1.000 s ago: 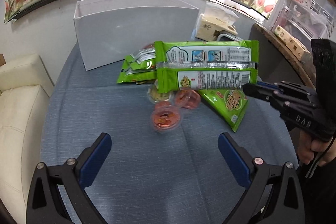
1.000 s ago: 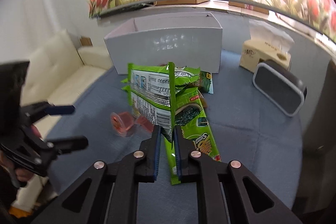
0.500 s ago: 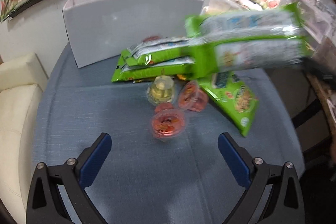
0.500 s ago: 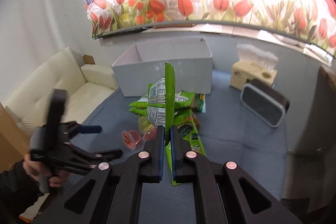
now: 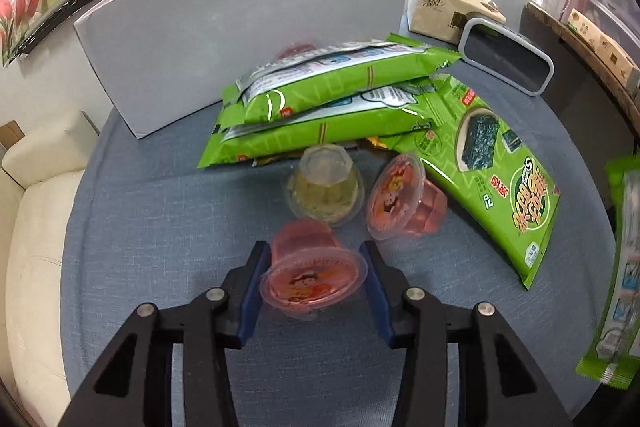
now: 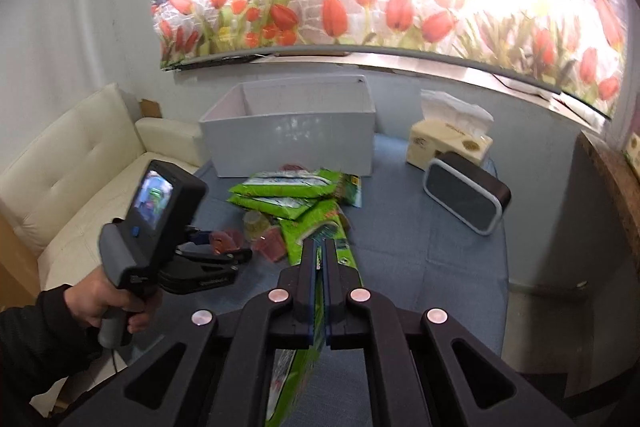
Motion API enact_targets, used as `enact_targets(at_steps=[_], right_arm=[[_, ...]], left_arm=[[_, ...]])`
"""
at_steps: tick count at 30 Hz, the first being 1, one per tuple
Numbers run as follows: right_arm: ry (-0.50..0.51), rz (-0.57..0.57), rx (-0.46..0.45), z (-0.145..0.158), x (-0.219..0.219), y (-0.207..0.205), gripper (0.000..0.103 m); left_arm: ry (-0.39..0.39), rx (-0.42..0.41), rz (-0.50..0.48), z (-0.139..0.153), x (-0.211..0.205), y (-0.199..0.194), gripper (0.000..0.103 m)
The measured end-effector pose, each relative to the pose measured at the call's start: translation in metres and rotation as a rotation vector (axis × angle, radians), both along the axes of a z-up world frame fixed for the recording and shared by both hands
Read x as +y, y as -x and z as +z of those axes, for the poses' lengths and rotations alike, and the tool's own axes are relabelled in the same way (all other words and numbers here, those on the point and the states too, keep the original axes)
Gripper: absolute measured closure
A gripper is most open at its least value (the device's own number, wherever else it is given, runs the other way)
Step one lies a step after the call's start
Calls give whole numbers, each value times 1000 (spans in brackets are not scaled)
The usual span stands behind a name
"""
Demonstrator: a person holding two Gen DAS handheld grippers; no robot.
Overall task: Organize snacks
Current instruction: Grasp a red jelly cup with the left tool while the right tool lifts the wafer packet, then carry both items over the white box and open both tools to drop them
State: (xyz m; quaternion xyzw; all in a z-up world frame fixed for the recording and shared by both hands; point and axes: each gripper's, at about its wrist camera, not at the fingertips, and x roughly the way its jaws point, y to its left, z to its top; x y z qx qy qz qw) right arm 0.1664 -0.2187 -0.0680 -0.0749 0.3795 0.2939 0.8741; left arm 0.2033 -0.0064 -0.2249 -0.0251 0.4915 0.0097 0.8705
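Observation:
My left gripper [image 5: 314, 267] is shut on a red jelly cup [image 5: 312, 277] on the blue table; it also shows in the right wrist view [image 6: 218, 247]. Beyond it stand a yellow jelly cup [image 5: 326, 187] and a second red jelly cup [image 5: 402, 203]. Two green seaweed packets [image 5: 336, 99] lie stacked in front of the white box [image 5: 200, 39], with a third flat packet [image 5: 492, 167] to the right. My right gripper [image 6: 320, 247] is shut on another green packet [image 6: 312, 347], held above the table; its edge shows in the left wrist view [image 5: 624, 267].
A tissue box [image 6: 448, 143] and a black speaker [image 6: 466, 203] stand at the table's back right. A cream sofa [image 6: 80, 163] is left of the round table [image 6: 420, 259]. A wooden shelf edge [image 5: 580, 47] is at the right.
My left gripper has moved forward and closed on the near red jelly cup. My right gripper has lifted the green packet up and back to the right, off the pile.

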Motion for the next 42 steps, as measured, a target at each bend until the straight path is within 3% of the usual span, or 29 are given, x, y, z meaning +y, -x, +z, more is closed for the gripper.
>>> enact_targets(at_steps=[3,6,16,21,28,37,42], right_arm=[[-48,-34,73,-20,-13,-1,101],[-66,-49,87,-26,-18,1,101],[-39,-7,-26,13,6,-3,102],[5,14,-102,33,31,-5,102],[-26,52,-118,57,57,-25,102],[-9,98,-172,108,131,-104,102],[-11,82,-140,115,169,-165,102]], left_arm=[[50,-2,17,3,5,-3,54],[38,-54,7,14,4,5,54],[67,-217,-34,80,-1,38,54],[80,-261,-52,104,2,44,54],[105,-291,-42,128,17,44,54],[78,-344,22,190,65,-27,53],[61,-338,95,201,105,-93,53]])
